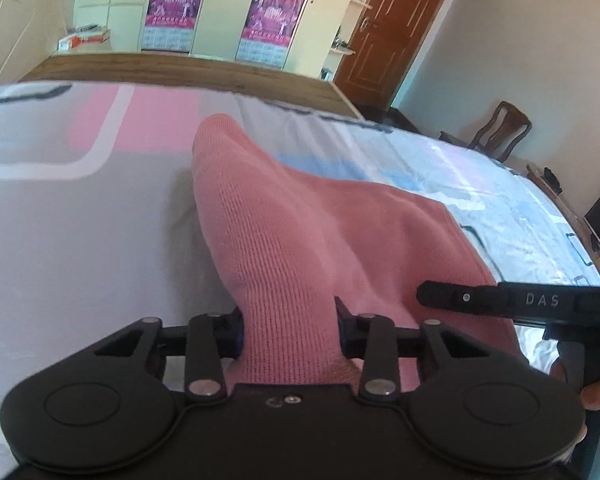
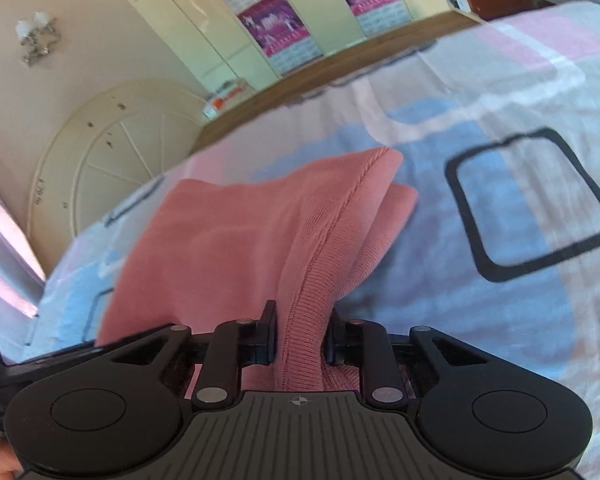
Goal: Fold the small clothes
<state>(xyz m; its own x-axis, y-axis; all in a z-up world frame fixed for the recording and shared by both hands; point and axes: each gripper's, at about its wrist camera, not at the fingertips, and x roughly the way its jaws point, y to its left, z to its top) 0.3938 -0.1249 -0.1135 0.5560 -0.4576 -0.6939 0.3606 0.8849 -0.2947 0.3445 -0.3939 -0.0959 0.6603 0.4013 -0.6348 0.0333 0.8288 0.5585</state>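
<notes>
While both clamp pink knit garment (image 1: 300, 220), left tool (image 1: 289, 322) & right tool (image 2: 300, 336) narrow, over bedsheet (image 1: 80, 240).

A bedroom in a private home. A bed (image 1: 80, 216) dressed in a sheet of pink, blue and grey blocks fills the foreground, its wooden edge (image 1: 220, 72) at 12 o'clock. Behind it stand cream wardrobe doors (image 1: 216, 8) hung with magenta poster calendars (image 1: 172, 8). A panelled brown door (image 1: 396, 32) is at 1 o'clock, a carved wooden chair (image 1: 496, 128) at 2 o'clock. In the right wrist view, a twin-globe wall lamp (image 2: 36, 36) is mounted at 10 o'clock above a cream arched headboard (image 2: 112, 148).
</notes>
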